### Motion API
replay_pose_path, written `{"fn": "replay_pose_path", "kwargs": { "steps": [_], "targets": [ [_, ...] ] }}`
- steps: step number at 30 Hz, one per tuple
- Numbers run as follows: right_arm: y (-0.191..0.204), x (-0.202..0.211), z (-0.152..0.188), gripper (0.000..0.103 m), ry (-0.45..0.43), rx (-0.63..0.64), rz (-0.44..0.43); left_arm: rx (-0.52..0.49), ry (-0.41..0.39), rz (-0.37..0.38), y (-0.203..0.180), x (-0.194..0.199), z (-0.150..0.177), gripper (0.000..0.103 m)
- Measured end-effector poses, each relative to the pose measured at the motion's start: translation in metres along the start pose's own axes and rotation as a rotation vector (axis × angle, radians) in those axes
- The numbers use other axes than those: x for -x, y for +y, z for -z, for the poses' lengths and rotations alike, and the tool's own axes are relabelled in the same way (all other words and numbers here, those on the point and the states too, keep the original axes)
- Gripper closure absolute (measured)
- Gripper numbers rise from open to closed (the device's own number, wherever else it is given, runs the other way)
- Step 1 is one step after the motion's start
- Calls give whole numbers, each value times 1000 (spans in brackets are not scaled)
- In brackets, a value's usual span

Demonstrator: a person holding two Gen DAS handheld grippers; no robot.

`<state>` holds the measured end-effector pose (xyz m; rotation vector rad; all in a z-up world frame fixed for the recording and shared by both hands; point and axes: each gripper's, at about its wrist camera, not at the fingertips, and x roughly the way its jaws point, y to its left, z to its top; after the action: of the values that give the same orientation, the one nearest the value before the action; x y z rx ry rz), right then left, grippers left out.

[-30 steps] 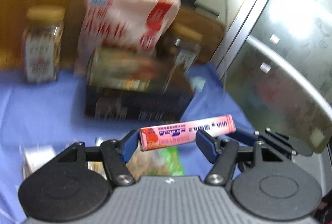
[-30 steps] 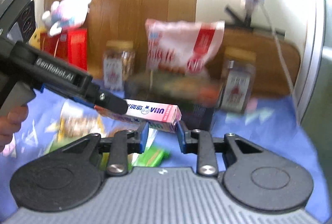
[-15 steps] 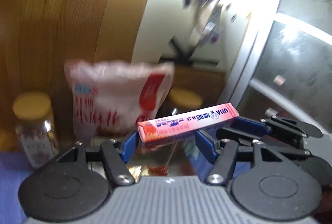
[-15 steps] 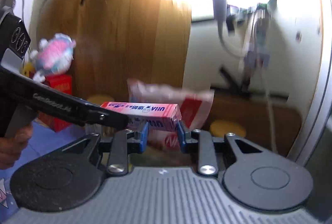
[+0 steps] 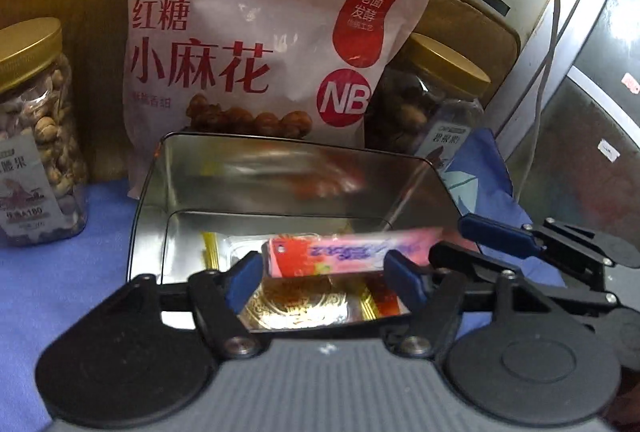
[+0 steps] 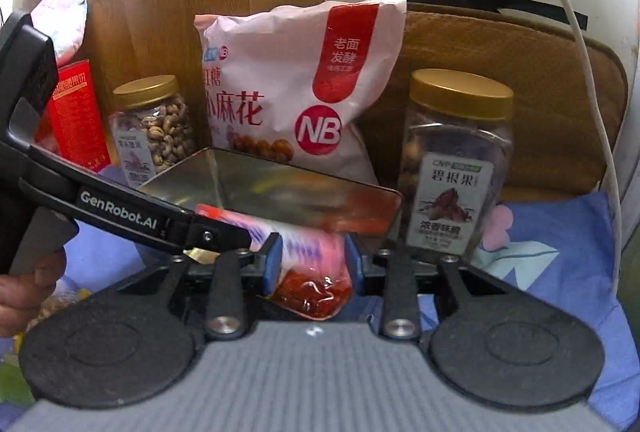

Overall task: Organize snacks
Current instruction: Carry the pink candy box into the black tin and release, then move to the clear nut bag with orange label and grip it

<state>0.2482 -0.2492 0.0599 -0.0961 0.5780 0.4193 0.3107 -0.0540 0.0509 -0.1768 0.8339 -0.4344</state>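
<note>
Nearest the left wrist camera, the left gripper [image 5: 324, 274] has its blue fingers [image 5: 242, 278] spread wide with a gap on either side of the pink candy box [image 5: 352, 252], which hangs blurred over the open metal tin [image 5: 148, 192]. From the right wrist camera the right gripper [image 6: 312, 266] has its fingers narrowed around the box's end, pads looking pressed to it, above a red wrapped snack [image 6: 316, 292] in the tin. Behind the tin, on the blue-clothed counter [image 5: 48, 272], a pink snack bag [image 5: 256, 44] stands between a cashew jar [image 5: 32, 136] and a pecan jar [image 6: 456, 160].
</note>
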Motion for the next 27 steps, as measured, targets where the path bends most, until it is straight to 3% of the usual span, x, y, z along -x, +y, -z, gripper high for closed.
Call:
{"fn": "replay_pose_path", "kwargs": {
  "steps": [6, 10, 14, 20, 22, 27],
  "targets": [
    [-2, 20, 3, 59, -37, -13, 5, 3, -37, 27, 6, 25, 6, 33],
    [0, 50, 19, 59, -79, -107, -66, 18, -123, 86, 18, 70, 31, 28],
    [6, 42, 41, 59, 14, -245, -239, 94, -122, 150, 35, 95, 73, 28],
    [28, -2, 60, 59, 158, -359, -319, 187, -67, 158, 50, 104, 122, 28],
    [35, -12, 63, 77, 189, -392, -347, 219, -68, 162, 58, 109, 128, 28],
    [64, 18, 55, 88, 93, -292, -314, 274, -118, 174, 77, 133, 136, 28]
  ]
}}
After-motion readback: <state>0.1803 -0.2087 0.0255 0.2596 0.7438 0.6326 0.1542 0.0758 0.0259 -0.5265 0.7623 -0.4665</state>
